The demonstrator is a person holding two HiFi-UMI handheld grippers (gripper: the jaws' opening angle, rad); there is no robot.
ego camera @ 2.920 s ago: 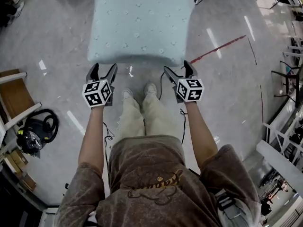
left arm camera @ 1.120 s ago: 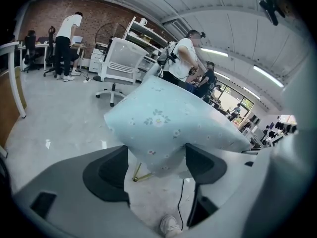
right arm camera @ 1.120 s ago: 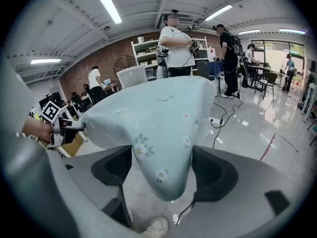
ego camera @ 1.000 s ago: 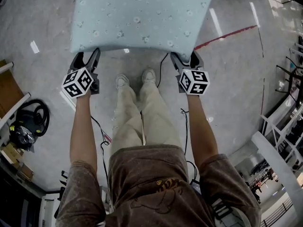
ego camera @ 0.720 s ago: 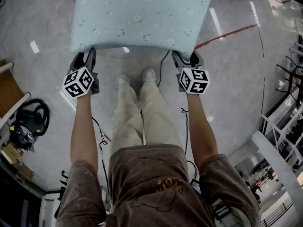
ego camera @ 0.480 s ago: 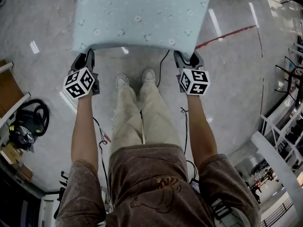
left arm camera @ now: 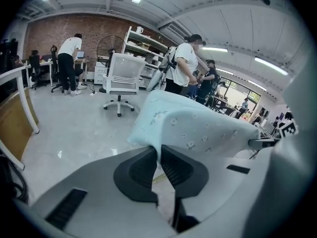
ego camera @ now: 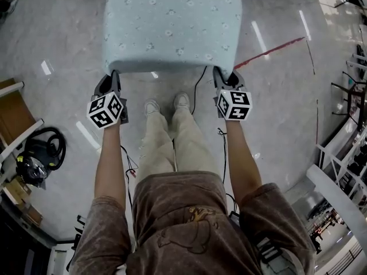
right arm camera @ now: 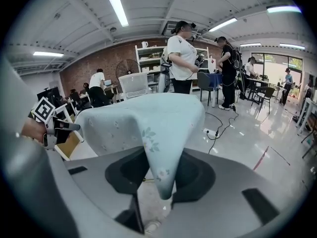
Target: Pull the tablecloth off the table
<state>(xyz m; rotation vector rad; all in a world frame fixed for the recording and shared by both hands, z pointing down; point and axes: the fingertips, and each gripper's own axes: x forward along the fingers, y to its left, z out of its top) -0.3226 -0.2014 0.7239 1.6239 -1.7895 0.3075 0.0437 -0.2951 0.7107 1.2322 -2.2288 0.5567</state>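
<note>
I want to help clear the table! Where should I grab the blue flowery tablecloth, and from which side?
Grab the tablecloth by its two near corners, coming from the person's side, where the hem hangs free. The left gripper and right gripper have just closed on those corners, cloth pinched between the jaws.

The tablecloth (ego camera: pixel 172 22) over its surface fills the way straight ahead. Bare floor (ego camera: pixel 69 44) lies open on both sides of it—further left stand a wood-panelled frame (ego camera: pixel 14 116) and a coiled black hose (ego camera: pixel 49 148), at right a white rail (ego camera: pixel 335 196). A black cable (ego camera: pixel 196 90) trails under the near edge. Beyond, a white office chair (left arm camera: pixel 120 76) and standing people (right arm camera: pixel 182 58) crowd the far side.
</note>
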